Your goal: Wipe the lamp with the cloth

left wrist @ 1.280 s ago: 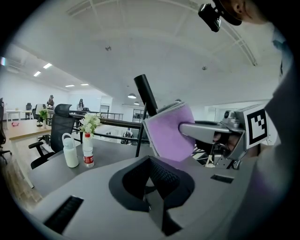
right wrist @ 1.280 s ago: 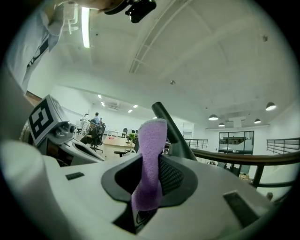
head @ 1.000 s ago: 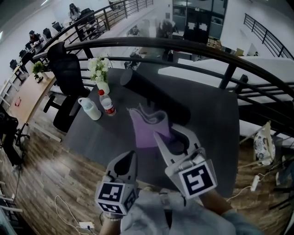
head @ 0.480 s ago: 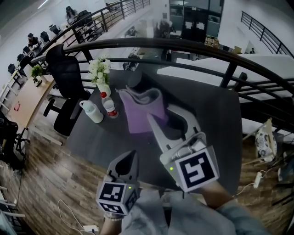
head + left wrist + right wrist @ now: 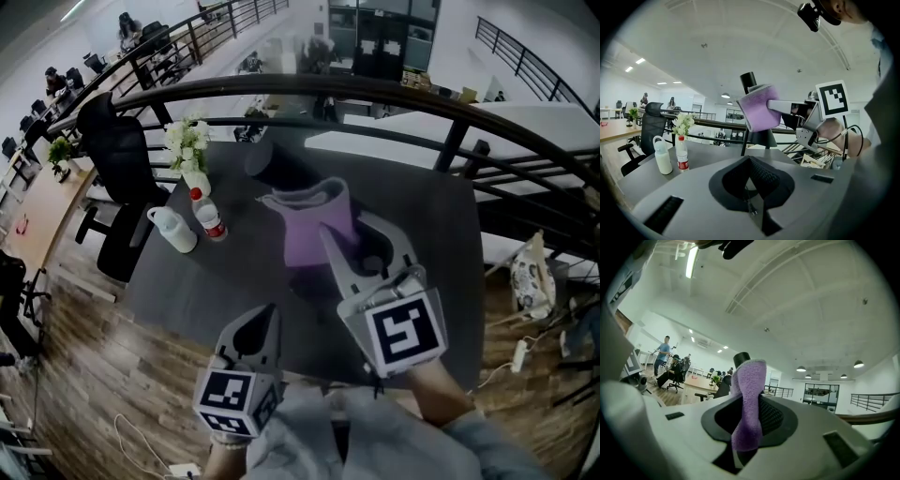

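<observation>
Cloth (image 5: 314, 234): purple, fuzzy, bunched, covering the lamp's neck in the left gripper view.
Lamp (image 5: 274, 164): black, round cap above a cone shade, standing on the dark table (image 5: 436, 234).
Right gripper (image 5: 345, 225): clenched on the cloth.
Left gripper (image 5: 261, 323): closed, nothing between its jaws.

the head view is dim and grey, flatly lit, and shadows barely show on the dark table (image 5: 187, 281). its edges bend hard, bowing the railing (image 5: 375, 86) into an arc. both gripper views are brighter under white ceilings, each ringed by a black vignette. a strip light (image 5: 691, 261) glares at the top left of the right gripper view, and the right gripper (image 5: 749, 420) itself is soft and blurred close up, like the purple cloth (image 5: 747, 394).
</observation>
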Tool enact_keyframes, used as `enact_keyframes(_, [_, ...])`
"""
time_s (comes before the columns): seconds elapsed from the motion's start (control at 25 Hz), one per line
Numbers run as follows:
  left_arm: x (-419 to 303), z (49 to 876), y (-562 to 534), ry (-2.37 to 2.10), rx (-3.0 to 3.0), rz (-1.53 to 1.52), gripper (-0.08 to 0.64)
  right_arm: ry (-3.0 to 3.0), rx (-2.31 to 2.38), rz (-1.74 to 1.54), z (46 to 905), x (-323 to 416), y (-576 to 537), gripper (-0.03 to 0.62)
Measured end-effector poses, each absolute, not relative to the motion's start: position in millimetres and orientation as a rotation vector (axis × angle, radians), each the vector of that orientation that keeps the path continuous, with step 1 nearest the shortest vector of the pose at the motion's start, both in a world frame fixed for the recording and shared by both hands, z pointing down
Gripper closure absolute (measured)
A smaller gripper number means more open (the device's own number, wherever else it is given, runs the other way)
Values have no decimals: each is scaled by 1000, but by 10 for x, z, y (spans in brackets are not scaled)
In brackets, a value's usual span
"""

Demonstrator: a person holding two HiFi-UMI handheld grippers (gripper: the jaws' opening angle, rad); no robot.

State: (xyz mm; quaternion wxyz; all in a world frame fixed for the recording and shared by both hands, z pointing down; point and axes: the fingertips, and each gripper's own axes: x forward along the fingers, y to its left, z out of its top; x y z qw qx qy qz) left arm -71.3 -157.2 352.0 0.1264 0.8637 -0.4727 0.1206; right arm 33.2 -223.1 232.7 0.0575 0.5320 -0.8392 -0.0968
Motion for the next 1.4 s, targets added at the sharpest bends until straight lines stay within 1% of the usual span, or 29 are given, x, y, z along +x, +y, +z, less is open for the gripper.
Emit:
enact_keyframes(0.72, [-472, 3567, -1548, -1278, 2552, 377, 551, -2340, 1805, 10, 3043, 1298, -2272, 503])
enact_keyframes(1.16, [-542, 3553, -1544, -1304, 2547, 376, 551, -2230, 1797, 19, 3318, 1668, -2592, 503])
enact_keyframes(1.4, [-607, 3554, -1558, -1326, 2538, 376, 551, -2286, 1773, -45, 3143, 1575, -2685, 503])
